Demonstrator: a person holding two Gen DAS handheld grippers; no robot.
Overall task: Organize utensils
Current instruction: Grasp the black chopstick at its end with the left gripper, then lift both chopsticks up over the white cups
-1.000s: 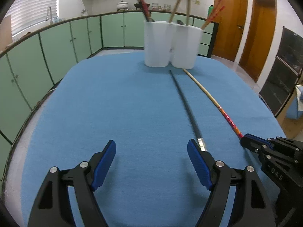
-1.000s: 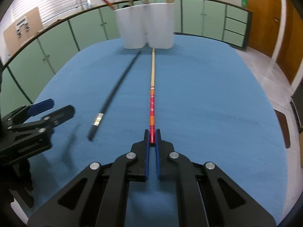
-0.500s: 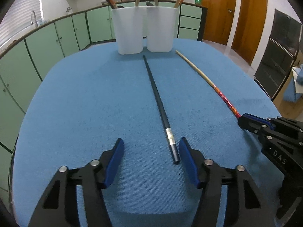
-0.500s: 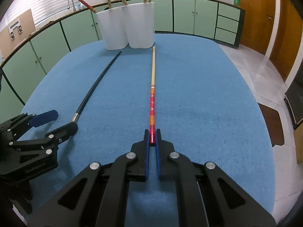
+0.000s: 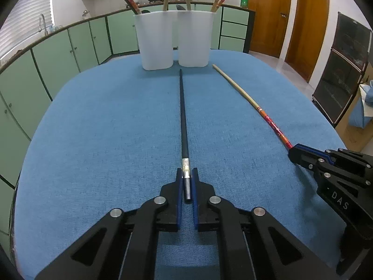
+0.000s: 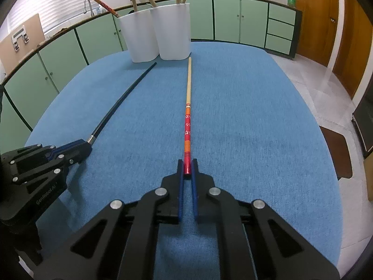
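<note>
A black chopstick (image 5: pixel 183 116) with a silver band lies on the blue cloth, its far tip near two white holders (image 5: pixel 173 38). My left gripper (image 5: pixel 186 175) is shut on its near end. A wooden chopstick with a red patterned end (image 6: pixel 188 114) lies beside it, pointing at the holders (image 6: pixel 155 35). My right gripper (image 6: pixel 187 166) is shut on its red end. Each gripper shows in the other's view: the right one (image 5: pixel 295 150) and the left one (image 6: pixel 86 143). The holders contain several chopsticks.
The blue cloth (image 5: pixel 105 128) covers a rounded table. Green cabinets (image 5: pixel 58 53) curve behind and to the left. Wooden doors (image 5: pixel 305 21) and a dark oven (image 5: pixel 345 70) stand to the right.
My left gripper moved right over the black chopstick's near end and closed on it. My right gripper stayed shut on the red-ended chopstick.
</note>
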